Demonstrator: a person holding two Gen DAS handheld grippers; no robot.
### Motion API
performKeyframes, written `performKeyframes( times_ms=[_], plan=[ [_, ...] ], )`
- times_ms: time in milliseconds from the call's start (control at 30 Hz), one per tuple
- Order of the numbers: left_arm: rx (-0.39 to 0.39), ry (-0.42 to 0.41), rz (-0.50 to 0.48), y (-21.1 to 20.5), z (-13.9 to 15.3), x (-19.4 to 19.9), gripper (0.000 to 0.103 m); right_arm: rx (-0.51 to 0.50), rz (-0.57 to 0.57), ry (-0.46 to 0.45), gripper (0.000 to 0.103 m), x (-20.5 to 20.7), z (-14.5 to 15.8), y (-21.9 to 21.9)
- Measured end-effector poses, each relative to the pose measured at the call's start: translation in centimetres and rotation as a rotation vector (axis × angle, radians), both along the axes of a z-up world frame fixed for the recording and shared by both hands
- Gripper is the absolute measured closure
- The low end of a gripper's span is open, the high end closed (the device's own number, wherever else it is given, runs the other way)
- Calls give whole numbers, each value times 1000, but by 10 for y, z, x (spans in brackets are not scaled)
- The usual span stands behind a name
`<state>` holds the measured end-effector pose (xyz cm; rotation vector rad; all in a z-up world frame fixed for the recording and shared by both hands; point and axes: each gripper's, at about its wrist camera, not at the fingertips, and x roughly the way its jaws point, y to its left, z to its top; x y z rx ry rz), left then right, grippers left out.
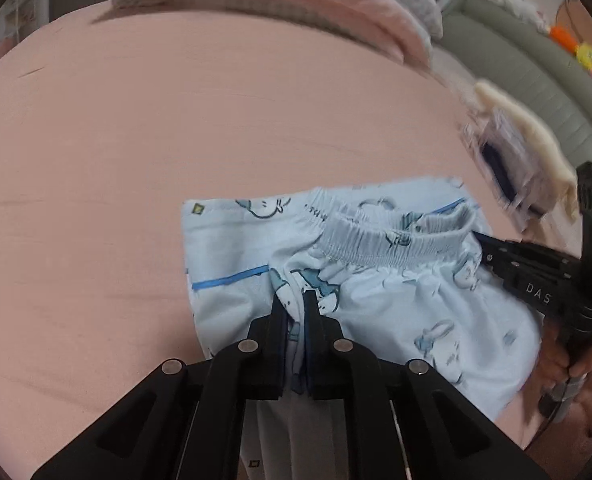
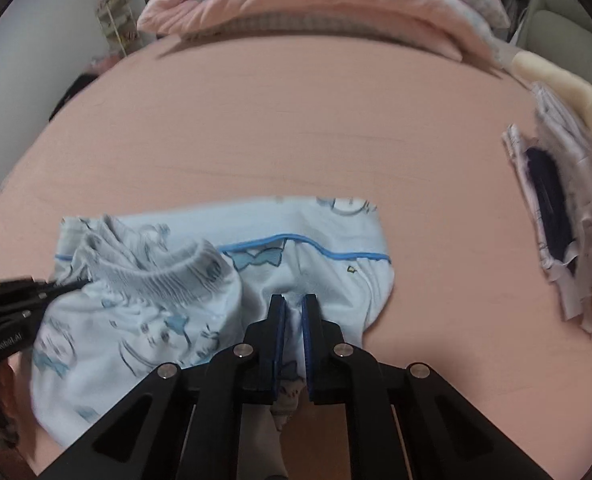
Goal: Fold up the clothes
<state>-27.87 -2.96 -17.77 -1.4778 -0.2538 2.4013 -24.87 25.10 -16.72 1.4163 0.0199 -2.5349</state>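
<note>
Near the bed's (image 2: 296,120) front edge, light, floppy printed shorts (image 2: 143,320) hang bunched as the left hand-held gripper (image 1: 294,300) and right hand-held gripper (image 2: 293,304) each pinch their cloth; the firmer elastic waistband (image 1: 396,240) likely offers surer hold.

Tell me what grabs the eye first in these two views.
The pale blue printed shorts lie bunched on the pink bed sheet, near its front edge. Both grippers, left and right, pinch their fabric. A small clothes pile sits at the sheet's right edge.
</note>
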Motion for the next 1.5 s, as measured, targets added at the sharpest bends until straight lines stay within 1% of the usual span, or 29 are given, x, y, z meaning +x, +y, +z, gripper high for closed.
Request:
performKeyframes(
  times_ms=[33,67,100,133,167,200,267,300,333,400,567,667,700,733,833,867,900,933,1033,1067,1100,1133,1300,1367,1433,1500],
  plan=[
    [7,2,4,-3,6,1,96,-28,5,20,94,4,11,1],
    [14,26,3,-7,12,2,95,-64,25,33,90,8,20,1],
    [22,49,1,-10,18,3,92,-101,45,46,73,11,29,1],
    [28,55,-2,-12,20,2,89,-131,73,41,50,12,35,-1],
    [33,42,-7,-13,17,0,80,-139,106,14,44,9,34,-7],
    [44,23,-11,-12,13,-3,75,-130,131,-9,44,5,31,-13],
    [67,-14,-17,-10,2,-5,75,-77,166,-45,45,-2,18,-24],
    [61,-11,-20,-9,1,-2,76,-42,181,-61,70,-6,10,-29],
    [55,-7,-24,-8,0,1,77,-19,191,-65,87,-7,6,-32],
    [55,1,-26,-3,2,2,96,-1,197,-39,88,-4,12,-34],
    [40,92,0,-8,27,6,97,45,210,28,91,5,28,-39],
    [46,129,9,-12,33,7,97,75,194,77,91,10,33,-38],
    [43,125,12,-12,30,6,97,85,183,89,90,9,33,-38],
    [35,104,15,-12,22,3,97,90,174,91,90,7,31,-39],
    [10,39,24,-10,-3,-5,96,87,151,58,90,-3,18,-45],
    [16,28,31,-10,-5,-7,96,85,143,48,90,-7,13,-47],
    [37,30,41,-13,0,-8,96,84,136,37,90,-10,9,-49],
    [62,42,48,-16,5,-8,96,70,123,35,89,-10,11,-48],
    [117,107,45,-19,19,-6,95,17,83,67,87,4,32,-35],
    [117,112,38,-18,20,-6,95,9,77,74,87,8,38,-32],
    [99,98,27,-15,19,-5,94,9,79,73,87,13,40,-31],
    [81,83,15,-13,18,-5,94,21,93,59,87,18,36,-33],
    [-9,11,-44,1,12,-2,91,81,159,-11,87,44,15,-45],
    [-44,-18,-67,7,9,-1,89,107,158,-36,87,46,5,-45],
    [-52,-22,-68,8,12,1,81,104,146,-37,87,48,4,-44],
    [-71,4,-65,7,16,2,66,97,134,-36,87,50,4,-43]
  ],
)
